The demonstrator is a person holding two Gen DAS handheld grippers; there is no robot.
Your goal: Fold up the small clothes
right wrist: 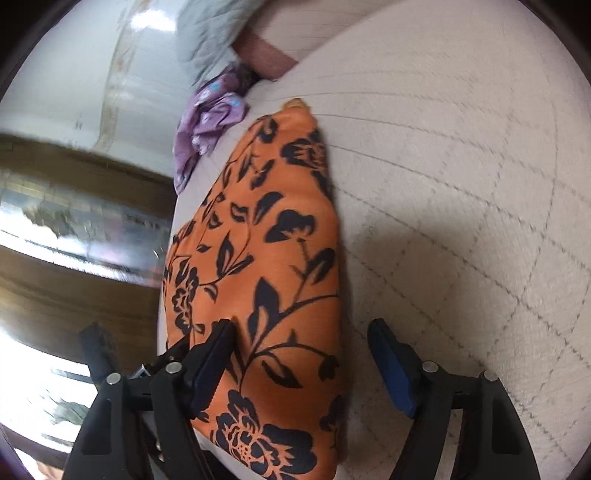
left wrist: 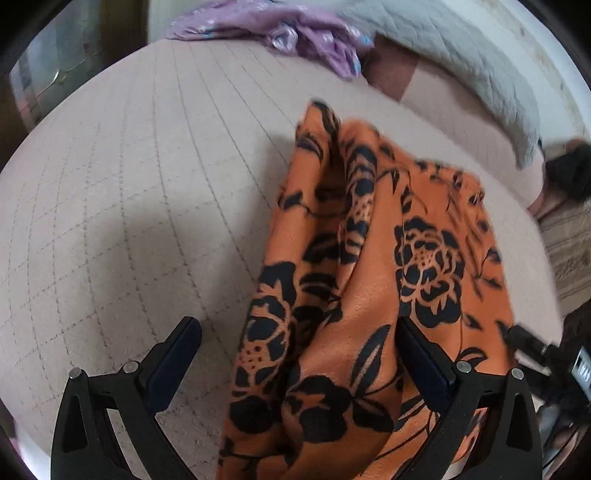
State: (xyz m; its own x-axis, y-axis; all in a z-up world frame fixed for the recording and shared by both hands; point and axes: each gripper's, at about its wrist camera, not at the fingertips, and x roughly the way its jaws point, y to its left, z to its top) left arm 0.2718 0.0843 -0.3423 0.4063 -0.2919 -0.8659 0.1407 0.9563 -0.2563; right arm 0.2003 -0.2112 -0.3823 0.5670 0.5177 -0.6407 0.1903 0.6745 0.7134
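An orange cloth with a black flower print lies bunched and partly folded on the beige quilted bed cover. My left gripper hangs over the cloth's near end with its jaws wide apart. Its left finger stands over bare cover, and its right finger is against the cloth. In the right wrist view the same cloth stretches away from me. My right gripper is open, with the left finger on the cloth and the right finger over the bare cover.
A crumpled purple garment lies at the far end of the bed, beside a pale quilted blanket. The bed's edge runs close to the cloth, with a striped rug and wooden floor beyond.
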